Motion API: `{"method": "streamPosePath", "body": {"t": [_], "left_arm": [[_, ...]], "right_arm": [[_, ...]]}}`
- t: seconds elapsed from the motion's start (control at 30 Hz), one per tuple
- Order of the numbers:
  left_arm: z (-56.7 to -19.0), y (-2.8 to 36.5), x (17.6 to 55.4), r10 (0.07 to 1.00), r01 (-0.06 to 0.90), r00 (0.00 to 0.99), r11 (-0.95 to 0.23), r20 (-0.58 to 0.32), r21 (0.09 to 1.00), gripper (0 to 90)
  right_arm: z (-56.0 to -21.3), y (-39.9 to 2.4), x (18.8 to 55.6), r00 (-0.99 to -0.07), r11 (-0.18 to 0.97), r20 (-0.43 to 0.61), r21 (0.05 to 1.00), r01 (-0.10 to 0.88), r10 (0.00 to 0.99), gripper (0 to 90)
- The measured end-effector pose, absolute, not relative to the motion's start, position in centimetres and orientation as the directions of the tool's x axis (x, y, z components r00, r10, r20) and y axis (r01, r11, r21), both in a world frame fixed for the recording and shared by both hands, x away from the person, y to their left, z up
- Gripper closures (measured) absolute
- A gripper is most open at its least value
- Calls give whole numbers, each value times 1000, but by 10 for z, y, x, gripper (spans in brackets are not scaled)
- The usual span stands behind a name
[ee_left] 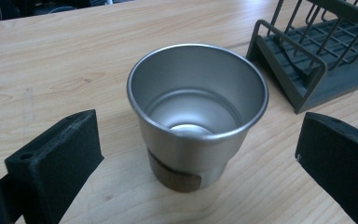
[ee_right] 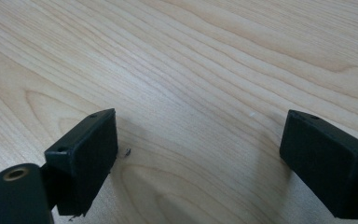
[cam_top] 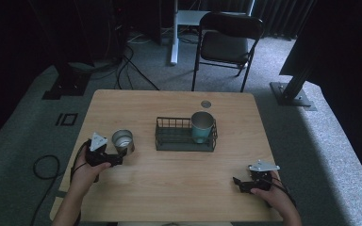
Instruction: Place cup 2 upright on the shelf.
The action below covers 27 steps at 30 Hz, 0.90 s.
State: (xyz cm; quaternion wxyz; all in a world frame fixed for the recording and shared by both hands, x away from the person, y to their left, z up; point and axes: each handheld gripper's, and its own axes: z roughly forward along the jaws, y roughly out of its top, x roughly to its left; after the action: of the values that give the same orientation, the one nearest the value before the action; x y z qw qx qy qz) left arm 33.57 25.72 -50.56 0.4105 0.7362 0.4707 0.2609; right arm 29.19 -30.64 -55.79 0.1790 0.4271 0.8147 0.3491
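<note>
Two cups: your left gripper (ee_left: 200,154) has its jaws spread around the steel cup (ee_left: 198,112), not touching, beside the wire basket (cam_top: 185,141) holding a teal cup (cam_top: 201,127). Your right gripper (ee_right: 200,158) gapes over bare counter (cam_top: 179,174).

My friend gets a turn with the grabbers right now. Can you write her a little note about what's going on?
Left gripper: open, jaws on either side of the steel cup, not touching it.
Right gripper: open, low over bare table, holding nothing.
Things: steel cup stands upright left of the wire basket; a teal cup stands inside the basket's right end.
Done: teal cup is in.
Left: probably grip the steel cup and put it in too.
</note>
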Motion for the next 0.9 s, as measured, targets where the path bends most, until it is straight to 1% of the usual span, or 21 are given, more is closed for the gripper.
{"method": "streamPosePath", "body": {"t": [0.43, 0.5, 0.57, 0.9], "left_arm": [[-507, 249, 347, 910, 471, 415, -213, -1, 856, 7], [-507, 248, 350, 911, 482, 411, -191, -28, 855, 7], [-508, 247, 352, 910, 491, 413, -191, -34, 850, 7], [-512, 238, 363, 915, 483, 404, -190, -25, 855, 7]], "right_arm": [[-558, -306, 292, -571, 391, 7, 722, 571, 821, 110], [-558, -306, 292, -572, 392, 6, 722, 570, 821, 110], [-558, -306, 292, -571, 391, 6, 722, 571, 821, 110], [-558, -306, 292, -571, 392, 7, 722, 571, 821, 110]]}}
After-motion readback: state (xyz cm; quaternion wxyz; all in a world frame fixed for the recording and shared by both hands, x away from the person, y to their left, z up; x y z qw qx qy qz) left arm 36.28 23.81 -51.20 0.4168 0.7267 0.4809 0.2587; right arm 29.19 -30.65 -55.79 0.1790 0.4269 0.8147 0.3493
